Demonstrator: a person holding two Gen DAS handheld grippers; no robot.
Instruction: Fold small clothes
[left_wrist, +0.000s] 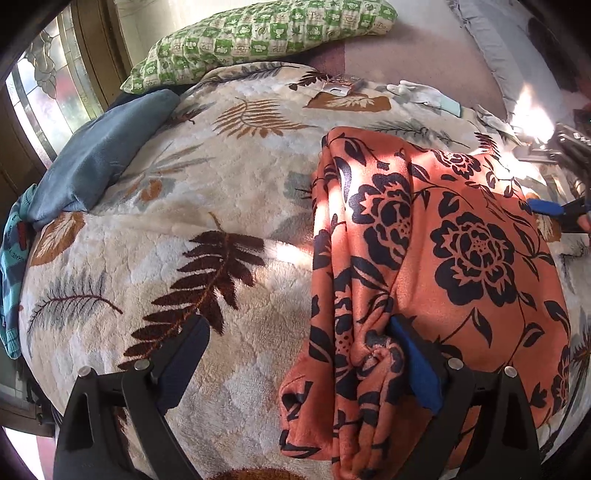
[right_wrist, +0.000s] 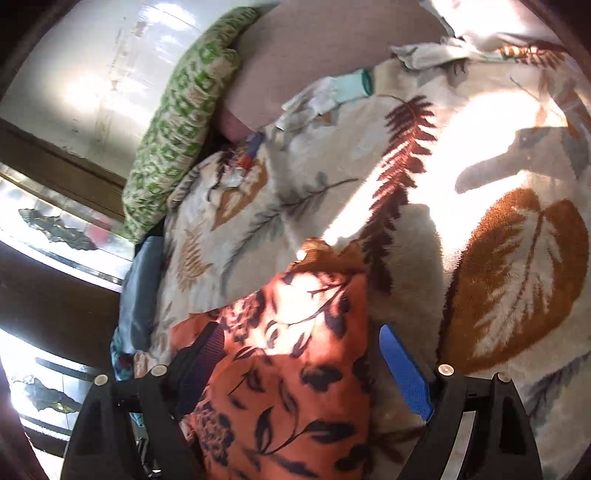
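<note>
Left wrist view, read from nine o'clock across to three: a teal striped garment (left_wrist: 11, 273) hangs at the bed's edge, with small print on it too blurred to read. Just beside it, towards ten o'clock, lies a blue cushion (left_wrist: 92, 158), and at twelve o'clock a green checked pillow (left_wrist: 258, 33) rests against the wall. A cream blanket (left_wrist: 155, 229) with leaf prints covers the bed. No container shows in either view.

Right of centre, from one to six o'clock, the orange floral cloth (left_wrist: 443, 240) lies on the blanket, partly folded, its left edge bunched in thick ridges. The left gripper (left_wrist: 299, 365) has its tongs apart; the right pad touches the bunched edge at five o'clock, the left pad rests on bare blanket, and nothing is clamped. At twelve to one o'clock small pale clothes (left_wrist: 421, 94) lie near the blanket's far edge. At three o'clock the right gripper (left_wrist: 554, 206) shows one blue finger just at the cloth's far side.

Right wrist view is blurred: pillow (right_wrist: 177, 122) at ten o'clock, pale clothes (right_wrist: 332, 92) at twelve, blanket (right_wrist: 517, 288) at three. The right gripper (right_wrist: 306, 369) has its tongs wide apart, with the cloth (right_wrist: 288, 350) between them at six o'clock, not pinched.
</note>
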